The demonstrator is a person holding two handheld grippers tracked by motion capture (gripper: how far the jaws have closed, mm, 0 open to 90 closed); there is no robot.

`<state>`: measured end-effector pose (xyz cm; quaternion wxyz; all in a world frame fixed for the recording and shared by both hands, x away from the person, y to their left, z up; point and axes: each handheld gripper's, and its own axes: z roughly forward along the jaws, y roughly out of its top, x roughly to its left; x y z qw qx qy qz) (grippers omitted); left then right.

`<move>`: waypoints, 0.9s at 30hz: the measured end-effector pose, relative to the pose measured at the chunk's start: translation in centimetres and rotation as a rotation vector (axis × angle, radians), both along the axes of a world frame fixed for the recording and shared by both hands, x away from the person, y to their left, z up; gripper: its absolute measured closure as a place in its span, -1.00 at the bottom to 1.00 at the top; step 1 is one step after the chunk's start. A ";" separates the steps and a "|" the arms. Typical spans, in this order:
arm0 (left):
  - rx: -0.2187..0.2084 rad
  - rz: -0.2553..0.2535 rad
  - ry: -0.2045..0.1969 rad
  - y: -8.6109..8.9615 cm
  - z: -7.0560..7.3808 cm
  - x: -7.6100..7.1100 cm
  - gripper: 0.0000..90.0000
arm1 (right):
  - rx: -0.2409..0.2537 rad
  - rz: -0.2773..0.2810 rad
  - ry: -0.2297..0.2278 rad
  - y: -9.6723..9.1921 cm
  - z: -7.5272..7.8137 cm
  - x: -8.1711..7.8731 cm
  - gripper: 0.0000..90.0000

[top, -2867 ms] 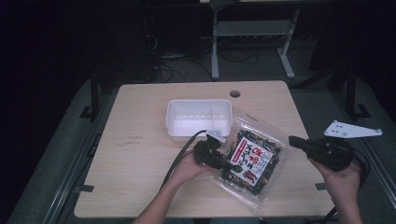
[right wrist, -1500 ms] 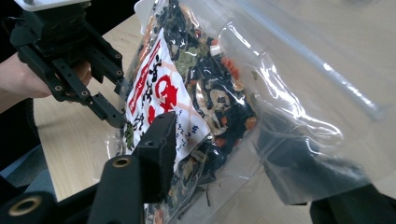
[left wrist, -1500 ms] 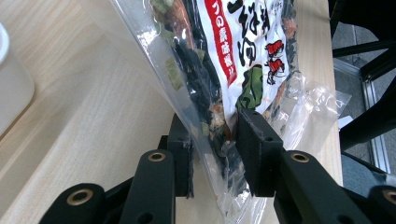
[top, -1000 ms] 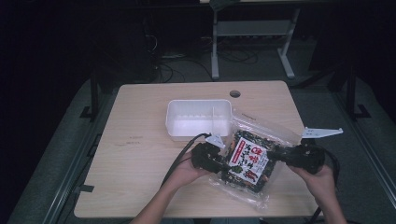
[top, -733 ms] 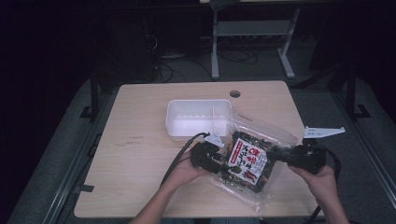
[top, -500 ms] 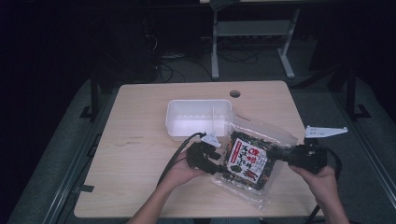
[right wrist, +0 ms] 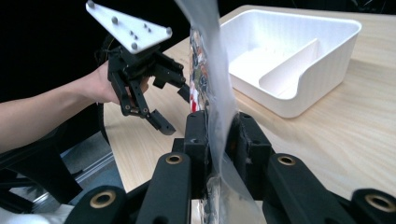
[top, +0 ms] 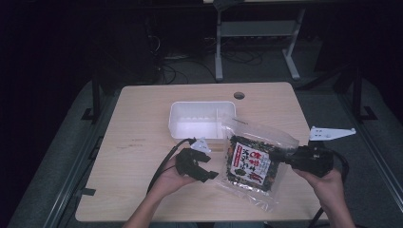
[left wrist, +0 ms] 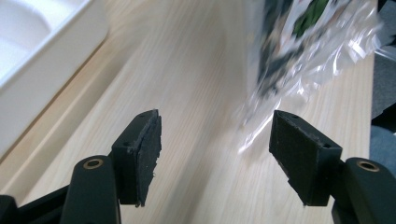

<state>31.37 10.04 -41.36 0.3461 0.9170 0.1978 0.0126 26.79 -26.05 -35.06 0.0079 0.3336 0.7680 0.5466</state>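
Since a second earlier, the left hand-held gripper had let go of the seaweed snack bag and drawn off to the left; its jaws had just been opening and stood released, nothing between them. Nearest the person, the right hand-held gripper was clenched on the bag's clear right edge and had raised that side, so the bag hung tilted above the tabletop, its lower left corner seemingly resting on the wood. To do this step well, the pinch probably ought to stay firm on the thin film, since the bag could slip or swing. Farther off, a white divided tray stood just behind the bag, open and unobstructed; nothing lay between them.
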 end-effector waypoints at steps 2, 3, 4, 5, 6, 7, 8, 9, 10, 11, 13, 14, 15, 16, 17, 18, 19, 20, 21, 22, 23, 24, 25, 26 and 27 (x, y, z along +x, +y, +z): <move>0.000 0.011 0.006 0.7 -0.3 -0.1 -0.26 | -0.011 0.012 -0.012 0.1 0.4 -0.2 0.70; 0.004 0.013 0.005 1.0 -0.4 -0.2 -0.26 | -0.012 0.011 -0.016 0.3 0.6 -0.2 0.70; 0.002 0.020 0.008 1.3 -0.5 -0.2 -0.26 | -0.015 0.015 -0.023 0.4 0.8 -0.3 0.70; 0.001 0.025 0.011 1.6 -0.6 -0.3 -0.26 | -0.016 0.016 -0.029 0.5 1.0 -0.4 0.70; -0.001 0.028 0.011 1.9 -0.7 -0.5 -0.26 | -0.012 0.014 -0.032 0.6 1.2 -0.4 0.70; 0.001 0.027 0.009 2.1 -0.8 -0.5 -0.26 | -0.016 0.015 -0.043 0.8 1.6 -0.4 0.70; 0.003 0.029 0.007 2.3 -0.8 -0.7 -0.26 | -0.015 0.010 -0.043 0.9 1.7 -0.4 0.70; 0.002 0.032 0.007 2.5 -0.9 -0.8 -0.26 | -0.015 0.010 -0.043 0.9 1.7 -0.4 0.70; 0.001 0.033 0.005 2.7 -0.9 -0.9 -0.26 | -0.015 0.006 -0.047 0.9 1.8 -0.4 0.70; 0.005 0.035 0.004 2.9 -0.9 -1.1 -0.25 | -0.010 0.001 -0.050 1.0 2.1 -0.4 0.70; 0.007 0.037 0.003 3.3 -1.0 -1.3 -0.25 | -0.008 0.001 -0.053 1.0 2.2 -0.3 0.71; 0.007 0.040 0.001 3.5 -1.0 -1.4 -0.25 | -0.007 0.001 -0.057 1.1 2.5 -0.3 0.71; 0.007 0.041 0.001 3.7 -1.0 -1.5 -0.26 | -0.011 -0.001 -0.058 1.1 2.6 -0.3 0.71; 0.003 0.041 0.003 4.1 -1.2 -1.7 -0.26 | -0.014 -0.003 -0.060 1.2 2.8 -0.3 0.71; 0.003 0.041 0.003 4.1 -1.2 -1.7 -0.26 | -0.017 -0.002 -0.061 1.3 2.9 -0.3 0.71; 0.000 0.042 0.006 4.3 -1.2 -1.7 -0.25 | -0.022 -0.002 -0.061 1.3 3.0 -0.3 0.71; -0.009 0.049 0.010 4.6 -1.5 -1.8 -0.25 | -0.027 -0.003 -0.060 1.4 3.1 -0.2 0.71; -0.009 0.049 0.010 4.6 -1.5 -1.8 -0.25 | -0.036 -0.002 -0.059 1.5 3.1 -0.2 0.71; -0.017 0.050 0.018 4.6 -1.7 -1.8 -0.25 | -0.042 -0.004 -0.056 1.5 3.2 -0.2 0.71; -0.017 0.050 0.018 4.6 -1.7 -1.8 -0.25 | -0.042 -0.004 -0.056 1.5 3.2 -0.2 0.71; -0.018 0.048 0.019 4.6 -1.8 -1.8 -0.25 | -0.046 -0.005 -0.056 1.6 3.2 -0.2 0.71; -0.019 0.044 0.022 4.5 -1.8 -1.8 -0.25 | -0.036 -0.013 -0.054 1.5 3.2 -0.2 0.71; -0.014 0.043 0.022 4.3 -1.8 -1.9 -0.25 | -0.036 -0.013 -0.054 1.5 3.2 -0.2 0.71; -0.014 0.040 0.023 4.3 -1.8 -1.9 -0.26 | -0.028 -0.013 -0.059 1.5 3.3 -0.2 0.71; -0.016 0.038 0.021 4.2 -1.8 -2.0 -0.26 | -0.024 -0.014 -0.059 1.5 3.3 -0.1 0.71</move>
